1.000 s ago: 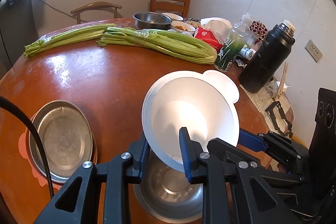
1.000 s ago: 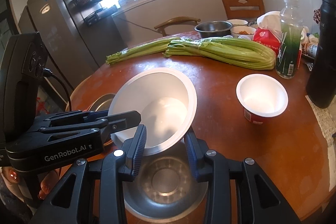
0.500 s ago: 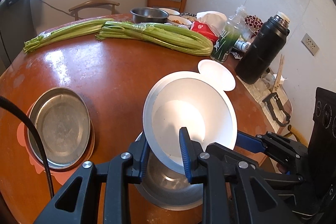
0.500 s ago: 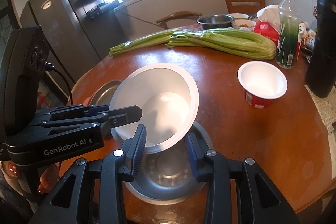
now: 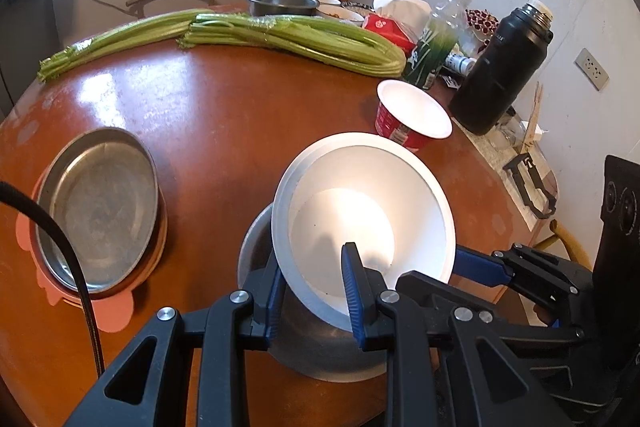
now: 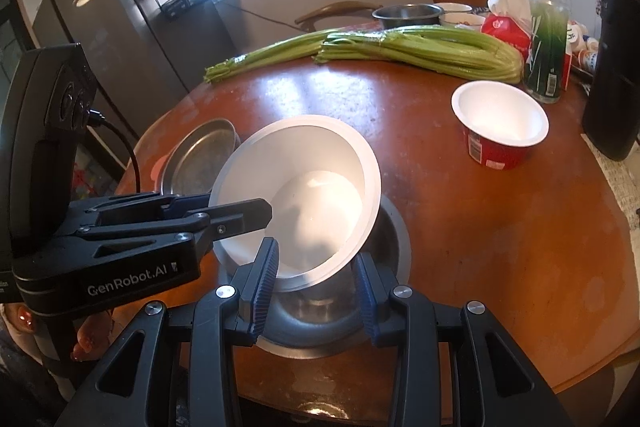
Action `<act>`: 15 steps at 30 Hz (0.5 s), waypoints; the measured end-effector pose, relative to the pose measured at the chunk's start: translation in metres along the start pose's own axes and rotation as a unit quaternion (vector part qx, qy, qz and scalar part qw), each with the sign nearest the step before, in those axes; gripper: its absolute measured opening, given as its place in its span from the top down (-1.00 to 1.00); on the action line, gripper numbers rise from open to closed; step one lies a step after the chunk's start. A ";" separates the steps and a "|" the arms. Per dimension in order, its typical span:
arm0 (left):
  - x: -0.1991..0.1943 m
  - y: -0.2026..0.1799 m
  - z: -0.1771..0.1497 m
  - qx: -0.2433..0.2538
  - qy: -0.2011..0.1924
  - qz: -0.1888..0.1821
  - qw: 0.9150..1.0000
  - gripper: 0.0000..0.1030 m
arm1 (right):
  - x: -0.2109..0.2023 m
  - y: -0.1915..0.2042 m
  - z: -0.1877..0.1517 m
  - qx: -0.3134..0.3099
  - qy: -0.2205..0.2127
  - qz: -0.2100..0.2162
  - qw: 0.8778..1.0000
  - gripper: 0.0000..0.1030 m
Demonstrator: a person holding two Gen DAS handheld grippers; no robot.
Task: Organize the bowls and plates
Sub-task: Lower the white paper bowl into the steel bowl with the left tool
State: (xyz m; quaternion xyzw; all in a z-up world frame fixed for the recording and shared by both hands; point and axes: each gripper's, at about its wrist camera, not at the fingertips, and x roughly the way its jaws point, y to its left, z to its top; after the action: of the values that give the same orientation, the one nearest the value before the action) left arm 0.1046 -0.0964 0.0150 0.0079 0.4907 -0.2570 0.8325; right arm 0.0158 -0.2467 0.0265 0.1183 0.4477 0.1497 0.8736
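A white bowl (image 5: 372,215) is held tilted above a steel bowl (image 5: 320,351) near the table's front edge. My left gripper (image 5: 312,291) is shut on the white bowl's near rim, one finger inside and one outside. It also shows in the right wrist view (image 6: 304,195), over the steel bowl (image 6: 384,259). My right gripper (image 6: 316,283) straddles the white bowl's lower rim with a gap at each finger, so I cannot tell whether it grips. A steel plate (image 5: 100,207) lies on a pink mat at the left.
A red cup with a white inside (image 5: 412,115) stands at the right. Celery bunches (image 5: 296,39) lie across the far side. A black thermos (image 5: 504,67), a green bottle (image 5: 436,43) and a far steel bowl (image 5: 280,3) stand behind. Chairs at the back.
Both grippers have pulled back toward the table's front edge with the white bowl, still tilted above the steel bowl. The red cup now shows clear of the white bowl's rim.
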 end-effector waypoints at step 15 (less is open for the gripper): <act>0.015 -0.001 -0.008 0.001 0.026 0.001 1.000 0.48 | 0.011 -0.008 -0.009 0.011 0.030 0.008 0.999 0.23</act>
State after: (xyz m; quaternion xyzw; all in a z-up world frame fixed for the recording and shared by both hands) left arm 0.1034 -0.1017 -0.0012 0.0156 0.5118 -0.2565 0.8198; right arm 0.0157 -0.2491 0.0099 0.1265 0.4740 0.1551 0.8575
